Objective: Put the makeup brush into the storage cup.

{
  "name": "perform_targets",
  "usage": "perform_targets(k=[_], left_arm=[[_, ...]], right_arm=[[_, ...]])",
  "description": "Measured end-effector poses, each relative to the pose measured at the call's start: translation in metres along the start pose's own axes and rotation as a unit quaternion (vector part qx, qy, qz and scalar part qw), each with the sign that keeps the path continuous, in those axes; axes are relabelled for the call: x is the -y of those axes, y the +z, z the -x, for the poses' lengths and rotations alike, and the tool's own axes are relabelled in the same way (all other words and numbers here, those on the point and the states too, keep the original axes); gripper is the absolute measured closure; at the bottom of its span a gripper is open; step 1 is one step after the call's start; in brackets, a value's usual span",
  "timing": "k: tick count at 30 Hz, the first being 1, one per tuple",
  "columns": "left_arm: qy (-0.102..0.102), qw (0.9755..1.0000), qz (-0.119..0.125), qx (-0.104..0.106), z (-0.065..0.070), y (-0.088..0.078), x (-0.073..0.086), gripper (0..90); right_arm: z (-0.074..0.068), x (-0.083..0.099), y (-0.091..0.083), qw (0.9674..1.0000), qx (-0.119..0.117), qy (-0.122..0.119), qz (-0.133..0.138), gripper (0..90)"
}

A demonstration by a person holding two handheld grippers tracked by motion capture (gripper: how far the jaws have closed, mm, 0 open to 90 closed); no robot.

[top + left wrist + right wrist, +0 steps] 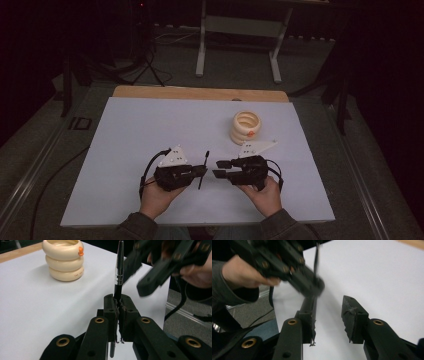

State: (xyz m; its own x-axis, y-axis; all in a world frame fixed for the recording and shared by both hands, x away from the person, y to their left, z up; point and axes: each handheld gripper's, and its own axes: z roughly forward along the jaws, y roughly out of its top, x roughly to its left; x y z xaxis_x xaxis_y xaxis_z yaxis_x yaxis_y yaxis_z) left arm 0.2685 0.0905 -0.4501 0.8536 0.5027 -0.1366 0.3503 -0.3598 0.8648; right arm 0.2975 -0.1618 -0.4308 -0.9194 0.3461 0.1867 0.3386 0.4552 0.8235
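On the white sheet (150, 150) covering the table, near its front edge, I hold my two black two-jaw grippers facing each other, tips close together. My left gripper (119, 305) is clamped tight on a slim black pen with a silver band (119, 270). The jaws pinch the pen low on its barrel, and from that gripper's camera the pen stands straight up out of them, with a short stub showing below. In the high view the pen (204, 169) runs crosswise between the two grippers, just ahead of the left jaws.

My right gripper (329, 313) has its jaws partly open with nothing between them; bare white sheet shows in the gap. It sits just beside the pen but does not touch it.

Farther back on the right of the sheet stands a cream-coloured holder shaped like three stacked rings, open at the top, with a small orange mark on its rim (245, 127). It is well apart from both grippers.

My judgement: the pen is picked up and securely in the left grip. What seems left is carrying it across to the ringed holder and dropping it in.
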Motion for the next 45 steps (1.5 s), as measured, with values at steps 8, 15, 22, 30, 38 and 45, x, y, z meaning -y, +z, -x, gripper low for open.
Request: perform_targets(k=[8, 15, 22, 30, 38, 45], left_arm=[[0.006, 0.9999, -0.008, 0.004, 0.003, 0.005, -0.001, 85.9], [0.008, 0.9999, -0.012, 0.006, 0.003, 0.007, -0.002, 85.9], [0.008, 0.9999, -0.013, 0.003, 0.002, 0.007, -0.001, 85.9], [0.003, 0.9999, -0.013, -0.002, 0.0, 0.002, -0.001, 78.8], [0.004, 0.9997, -0.018, -0.018, -0.003, -0.006, 0.004, 72.0], [-0.002, 0.999, -0.03, -0.034, -0.007, -0.011, 0.012, 63.6]], right_arm=[[-0.006, -0.022, -0.001, 0.9997, -0.003, -0.022, 0.009, 67.8], [-0.004, -0.028, 0.007, 0.9997, -0.01, -0.019, 0.005, 76.9], [-0.001, -0.027, 0.01, 0.9996, -0.026, -0.01, 0.004, 84.2], [0.001, -0.027, 0.009, 0.9996, -0.027, -0.005, 0.002, 85.2], [0.008, -0.022, 0.001, 0.9999, -0.014, 0.004, 0.0, 85.3], [0.013, -0.02, -0.007, 1.0, -0.004, 0.006, -0.003, 85.3]])
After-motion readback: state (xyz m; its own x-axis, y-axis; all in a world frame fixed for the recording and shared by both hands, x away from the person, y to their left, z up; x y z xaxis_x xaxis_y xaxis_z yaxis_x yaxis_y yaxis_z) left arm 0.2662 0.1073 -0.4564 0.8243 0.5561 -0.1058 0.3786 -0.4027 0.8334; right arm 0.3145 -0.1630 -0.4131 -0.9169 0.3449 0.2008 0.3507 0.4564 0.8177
